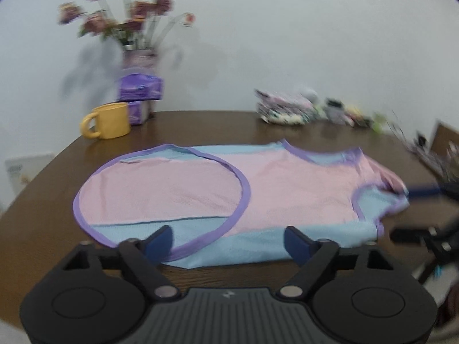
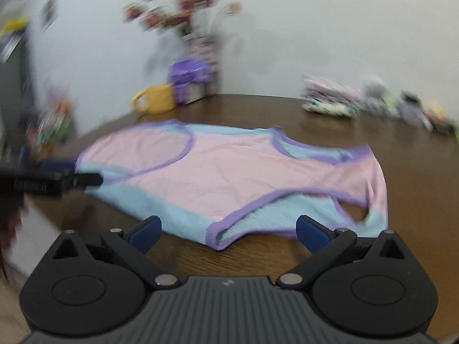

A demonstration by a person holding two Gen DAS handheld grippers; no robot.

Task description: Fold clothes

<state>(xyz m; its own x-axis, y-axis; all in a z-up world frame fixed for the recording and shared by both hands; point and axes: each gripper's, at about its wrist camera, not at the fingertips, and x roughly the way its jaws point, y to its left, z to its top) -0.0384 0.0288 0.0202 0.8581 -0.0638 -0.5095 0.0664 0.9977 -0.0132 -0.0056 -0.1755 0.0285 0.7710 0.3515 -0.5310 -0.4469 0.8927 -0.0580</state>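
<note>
my left gripper (image 1: pixel 229 239) spread wide, nothing in it | right gripper (image 2: pixel 228 230) same, wide and empty | pink-and-blue sleeveless top (image 1: pixel 229 189) lying flat on the brown surface (image 1: pixel 200 126), just past both at 12 o'clock | yellow mug (image 1: pixel 110 120) way back at 10 o'clock, flower vase (image 1: pixel 140 57) beside it

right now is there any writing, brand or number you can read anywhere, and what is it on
No text can be read in either view.
Purple box by the yellow mug: print too blurred to read.
Patterned packets at the table's far edge: too blurred.
Left gripper body: a small embossed mark, a logo shape, not letters.
Pink and blue garment: no print visible.
</note>
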